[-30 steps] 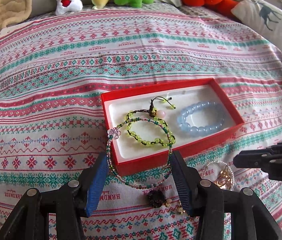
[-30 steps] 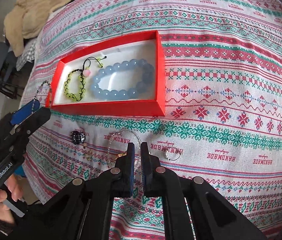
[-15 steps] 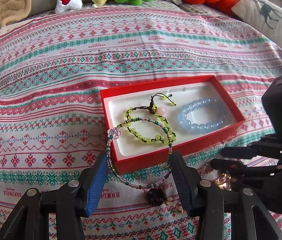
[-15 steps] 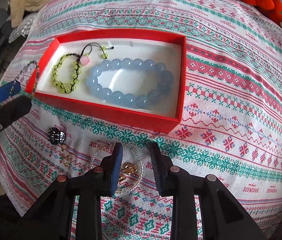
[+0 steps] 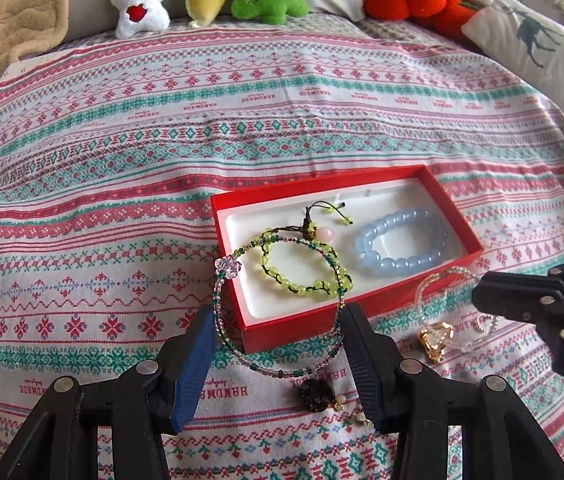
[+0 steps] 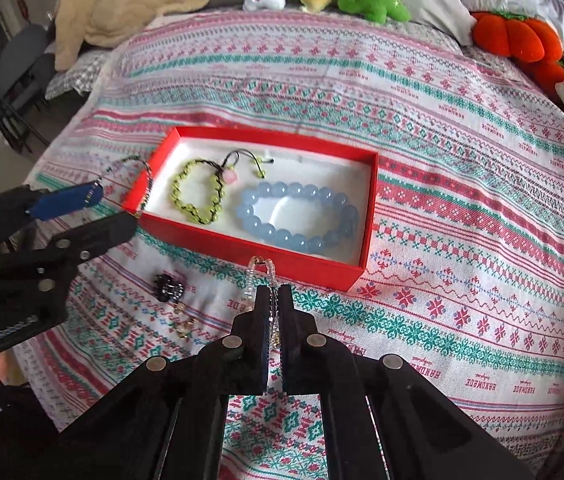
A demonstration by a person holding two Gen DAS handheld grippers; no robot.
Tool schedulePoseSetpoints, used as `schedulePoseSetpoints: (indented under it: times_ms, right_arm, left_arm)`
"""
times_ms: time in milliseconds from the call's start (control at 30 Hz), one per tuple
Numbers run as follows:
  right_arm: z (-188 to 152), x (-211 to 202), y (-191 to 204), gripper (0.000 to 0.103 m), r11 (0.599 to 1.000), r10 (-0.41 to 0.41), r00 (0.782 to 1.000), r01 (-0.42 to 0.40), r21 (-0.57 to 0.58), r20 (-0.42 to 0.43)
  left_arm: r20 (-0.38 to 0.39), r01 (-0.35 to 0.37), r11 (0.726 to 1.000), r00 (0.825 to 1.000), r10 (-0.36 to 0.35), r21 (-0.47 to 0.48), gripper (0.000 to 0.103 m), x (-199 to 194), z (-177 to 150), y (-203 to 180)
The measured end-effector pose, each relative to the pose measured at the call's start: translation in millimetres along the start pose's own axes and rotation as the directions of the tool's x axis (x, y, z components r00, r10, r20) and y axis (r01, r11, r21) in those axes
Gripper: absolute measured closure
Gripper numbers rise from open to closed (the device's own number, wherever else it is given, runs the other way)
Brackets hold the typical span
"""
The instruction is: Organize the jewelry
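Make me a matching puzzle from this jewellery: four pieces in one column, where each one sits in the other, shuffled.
1. blue bead bracelet
2. clear bead bracelet
3. multicoloured seed-bead bracelet
4. dark beaded charm

a. spread between the left gripper's fingers
b. loose on the patterned cloth
c. inside the red box
d. pinched in the right gripper's fingers

Pairs: 1-c, 2-d, 3-a, 4-b

In the box the knotted bracelet lies left of the large-bead bracelet, and before the box, on the cloth, sits what may be a beaded charm.
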State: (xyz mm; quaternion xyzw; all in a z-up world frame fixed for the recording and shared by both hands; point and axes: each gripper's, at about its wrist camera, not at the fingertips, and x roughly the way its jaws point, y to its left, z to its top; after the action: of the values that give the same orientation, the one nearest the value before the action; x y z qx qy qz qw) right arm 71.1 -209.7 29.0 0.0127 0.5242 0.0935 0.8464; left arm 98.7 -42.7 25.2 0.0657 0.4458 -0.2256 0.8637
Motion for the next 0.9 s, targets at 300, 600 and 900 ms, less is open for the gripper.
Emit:
schedulePoseSetpoints:
  times_ms: [300, 600, 900]
  right_arm:
    - [11.9, -40.0, -2.3, 0.1, 0.996, 0.06, 0.99, -0.067, 0.05, 0.131]
    - [30.1, -33.8, -9.2, 0.099, 0.979, 0.139, 0.971, -0.164, 0.119, 0.193]
    - [42.0, -10.7, -19.1, 0.099, 0.95, 0.207, 0.96, -0.244, 0.197, 0.191]
  left_arm:
    - [0.017, -0.004, 1.0, 1.0, 0.004, 0.001, 0.049, 3.0, 7.2, -6.4]
    - [0.025, 0.017, 1.0, 1.0, -0.016, -0.019, 0.049, 25.1, 18.2, -13.0]
    - [0.003, 0.01, 0.999, 1.0, -0.01, -0.049, 0.049, 57.1, 24.4, -7.7]
